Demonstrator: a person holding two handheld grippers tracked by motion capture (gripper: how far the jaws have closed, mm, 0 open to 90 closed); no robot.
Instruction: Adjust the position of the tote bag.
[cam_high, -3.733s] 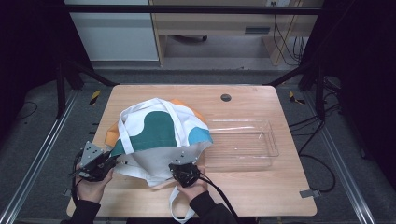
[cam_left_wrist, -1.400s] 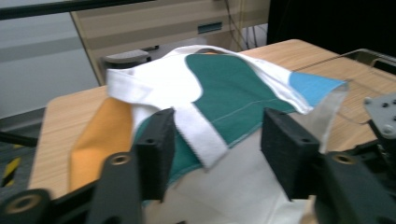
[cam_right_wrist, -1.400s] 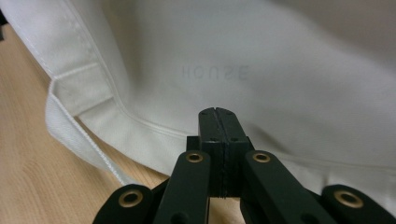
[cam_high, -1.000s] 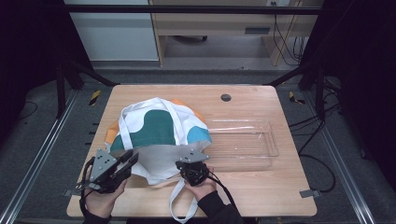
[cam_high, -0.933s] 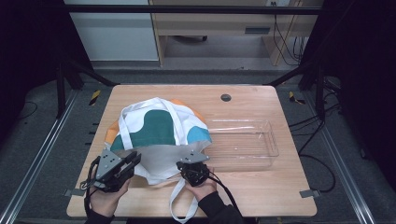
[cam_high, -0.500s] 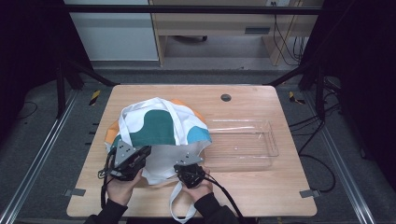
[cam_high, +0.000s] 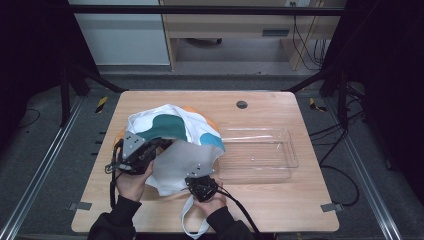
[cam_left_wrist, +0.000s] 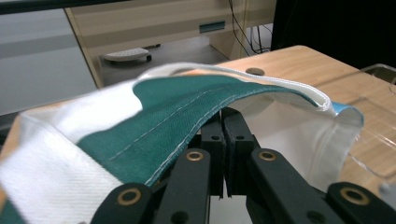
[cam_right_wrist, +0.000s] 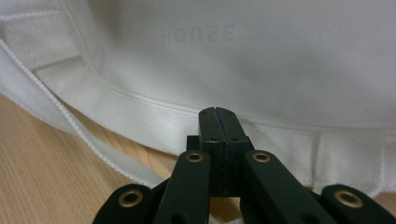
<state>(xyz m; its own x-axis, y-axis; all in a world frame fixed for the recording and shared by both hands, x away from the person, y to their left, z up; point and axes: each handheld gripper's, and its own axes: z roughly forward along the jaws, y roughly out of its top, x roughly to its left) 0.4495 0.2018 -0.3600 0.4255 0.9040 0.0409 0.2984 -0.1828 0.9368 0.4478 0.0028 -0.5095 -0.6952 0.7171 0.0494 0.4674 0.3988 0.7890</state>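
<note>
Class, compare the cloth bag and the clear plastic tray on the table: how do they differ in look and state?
The cloth bag is soft, opaque and patterned white, green, orange and blue; the clear tray is rigid and see-through. The bag is rumpled, its mouth lifted open by the left gripper, with the right gripper at its near edge; the tray lies flat and untouched. Both rest on the wooden table.

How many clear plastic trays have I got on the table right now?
1. The clear tray sits on the table, right of the tote bag; the bag's bulk could hide something under it.
</note>
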